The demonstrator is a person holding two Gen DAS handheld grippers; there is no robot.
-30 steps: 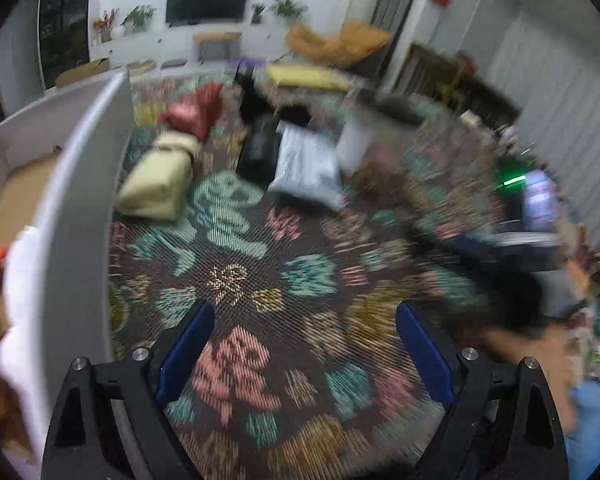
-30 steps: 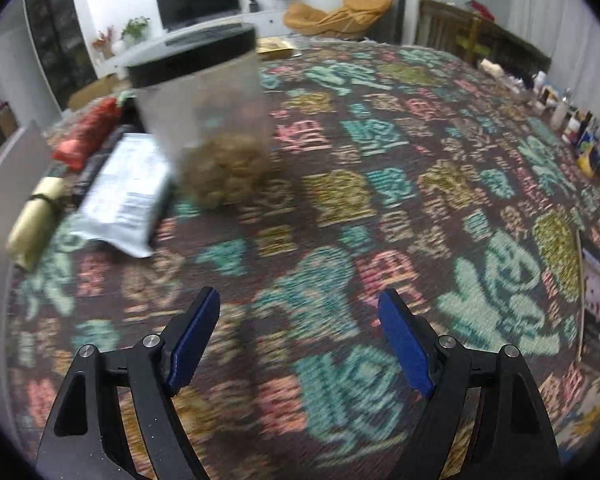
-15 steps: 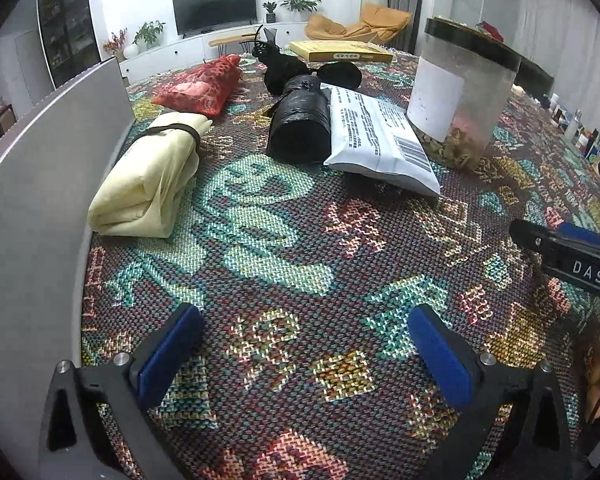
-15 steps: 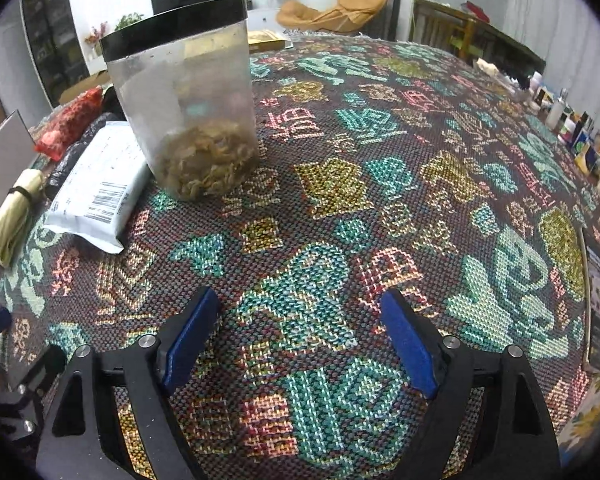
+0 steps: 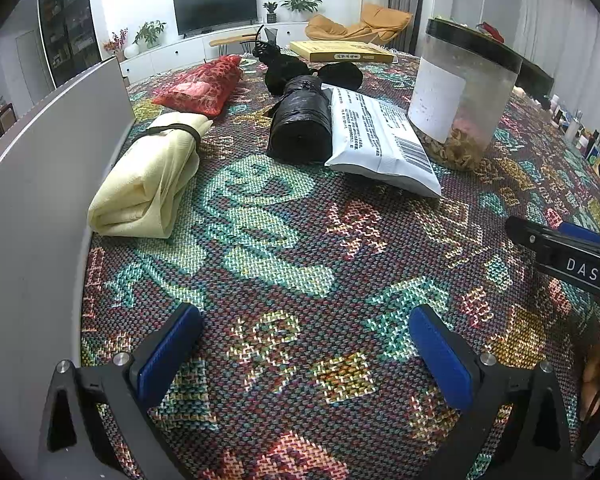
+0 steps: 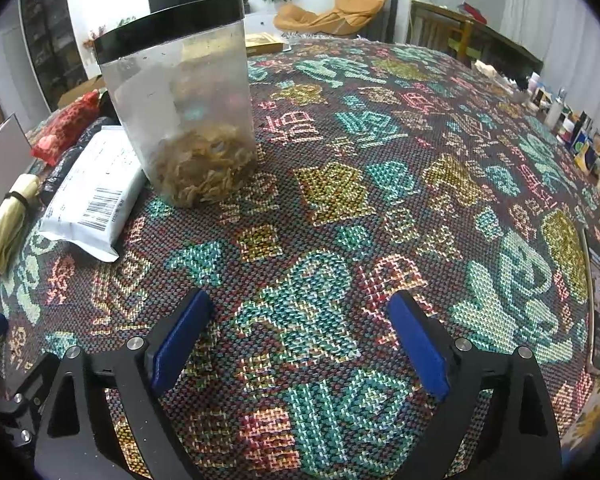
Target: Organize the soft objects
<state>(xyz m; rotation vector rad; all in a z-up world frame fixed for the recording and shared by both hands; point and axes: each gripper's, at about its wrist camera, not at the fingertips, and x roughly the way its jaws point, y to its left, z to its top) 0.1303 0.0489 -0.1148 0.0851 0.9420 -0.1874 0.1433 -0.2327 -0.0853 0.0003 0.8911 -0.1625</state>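
Left gripper (image 5: 304,344): hovering spread, empty.
Right gripper (image 6: 300,334): hovering spread, empty.
Waiting outside the white box wall (image 5: 40,184): rolled pale-yellow cloth (image 5: 148,176) beside it, black plastic-bag roll (image 5: 300,124), white padded mailer (image 5: 380,136), red fabric pouch (image 5: 200,86).
Progress: judging four soft items remaining.

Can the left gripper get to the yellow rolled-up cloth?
Probably yes. The left gripper is open and empty, and only bare patterned tablecloth lies between it and the yellow cloth roll, which sits ahead, beside the white box wall.
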